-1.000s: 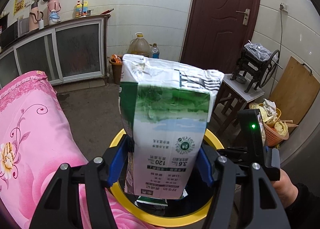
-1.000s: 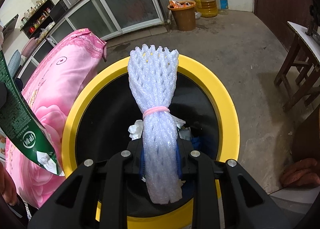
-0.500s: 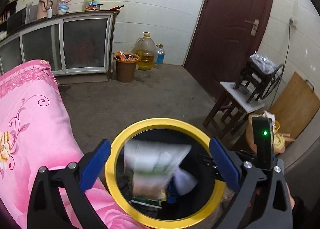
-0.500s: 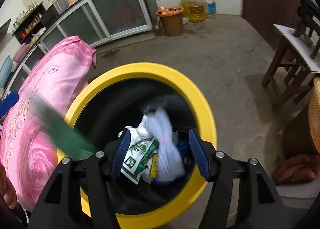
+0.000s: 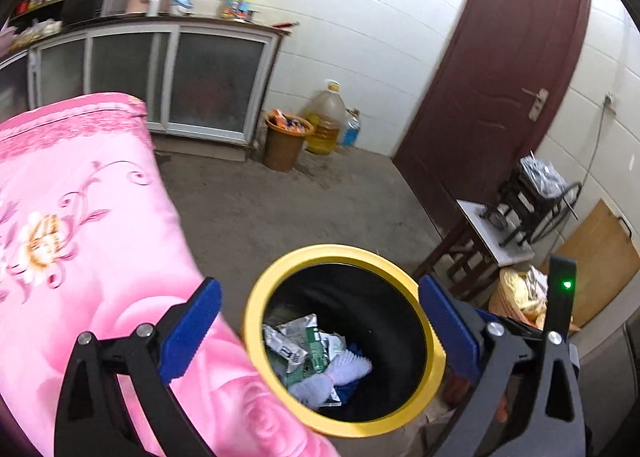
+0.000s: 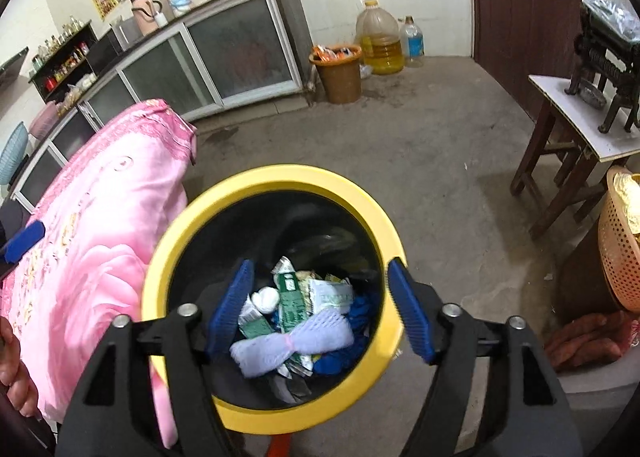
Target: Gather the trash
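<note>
A black bin with a yellow rim (image 5: 256, 317) (image 6: 192, 217) stands on the floor beside a pink quilt (image 5: 80, 237). Inside it lie the green-and-white carton (image 5: 304, 341) (image 6: 292, 301), the white foam net (image 5: 332, 377) (image 6: 292, 341), blue scraps and other wrappers. My left gripper (image 5: 320, 325) hangs above the bin, open wide with nothing between its blue pads. My right gripper (image 6: 320, 309) is also over the bin, its jaws opening and empty. The left gripper's blue pad (image 6: 24, 241) shows at the left edge of the right wrist view.
A brown bucket (image 6: 340, 73) with wrappers, an oil jug (image 6: 378, 41) and a bottle stand by the far wall near the cabinet (image 5: 160, 81). At right are a stool with a cast-iron machine (image 6: 600, 97), an orange basket (image 6: 620, 249) and a brown door (image 5: 500, 77).
Both grippers let go: the carton dropped from the left, the foam net from the right, and both now lie in the bin. Both grippers have opened and lifted away.
</note>
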